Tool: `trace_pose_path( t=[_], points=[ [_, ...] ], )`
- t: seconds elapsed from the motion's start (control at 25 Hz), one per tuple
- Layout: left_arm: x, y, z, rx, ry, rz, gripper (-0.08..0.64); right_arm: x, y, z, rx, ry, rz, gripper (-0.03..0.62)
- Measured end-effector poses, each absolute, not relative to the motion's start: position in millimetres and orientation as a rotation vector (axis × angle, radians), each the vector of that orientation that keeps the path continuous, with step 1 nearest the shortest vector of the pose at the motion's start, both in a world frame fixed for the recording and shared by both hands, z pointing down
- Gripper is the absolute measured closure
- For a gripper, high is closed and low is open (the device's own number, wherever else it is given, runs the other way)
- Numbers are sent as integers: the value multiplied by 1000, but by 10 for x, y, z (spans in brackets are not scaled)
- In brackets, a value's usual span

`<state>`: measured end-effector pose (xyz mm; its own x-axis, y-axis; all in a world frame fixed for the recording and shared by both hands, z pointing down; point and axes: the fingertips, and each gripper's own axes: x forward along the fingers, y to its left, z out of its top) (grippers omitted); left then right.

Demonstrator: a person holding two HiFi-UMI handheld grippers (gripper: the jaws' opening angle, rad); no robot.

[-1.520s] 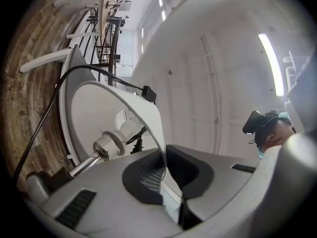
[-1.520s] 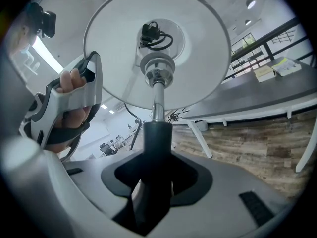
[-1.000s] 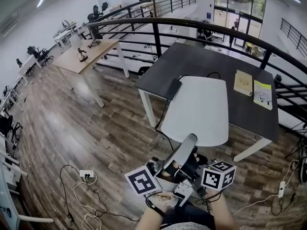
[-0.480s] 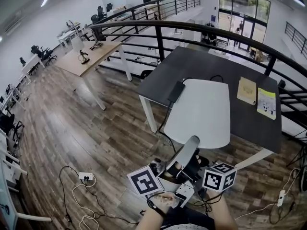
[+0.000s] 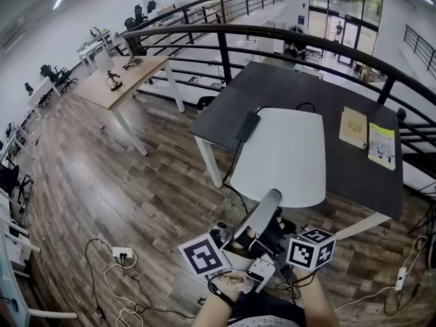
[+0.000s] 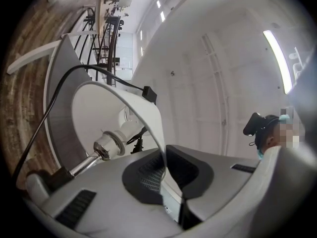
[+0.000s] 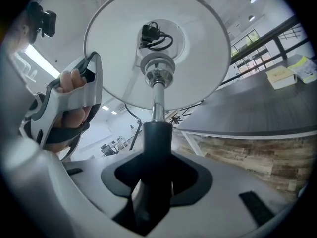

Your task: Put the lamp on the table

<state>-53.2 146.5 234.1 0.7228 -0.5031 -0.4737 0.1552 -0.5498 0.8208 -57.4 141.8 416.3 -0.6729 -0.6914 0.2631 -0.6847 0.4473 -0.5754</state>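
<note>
In the lower centre of the head view, the left gripper (image 6: 165,182) is clamped on the thin shade rim of the white lamp (image 5: 283,159). The right gripper (image 7: 154,180) is clamped on the lamp's dark stem (image 7: 156,143). The lamp is carried off the floor, its shade overlapping the dark table (image 5: 286,87) at frame centre-right.

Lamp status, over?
Left tongs shut on lamp shade, right tongs on stem. Lamp held short of table. White board, two books on table.
</note>
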Motion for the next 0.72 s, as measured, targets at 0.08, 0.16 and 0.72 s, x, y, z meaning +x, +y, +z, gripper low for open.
trace_pose_path(
  t=[0.08, 0.16, 0.72],
  points=[
    [-503, 1350, 2357, 1975, -258, -873, 531, -538, 1301, 4179, -1279, 2660, -1053, 437],
    [-485, 1225, 2363, 1974, -251, -869, 531, -516, 1175, 4181, -1290, 2654, -1052, 438],
    [-577, 321, 2280, 1962, -195, -850, 532, -595, 270, 4101, -1362, 2606, -1048, 438]
  ],
)
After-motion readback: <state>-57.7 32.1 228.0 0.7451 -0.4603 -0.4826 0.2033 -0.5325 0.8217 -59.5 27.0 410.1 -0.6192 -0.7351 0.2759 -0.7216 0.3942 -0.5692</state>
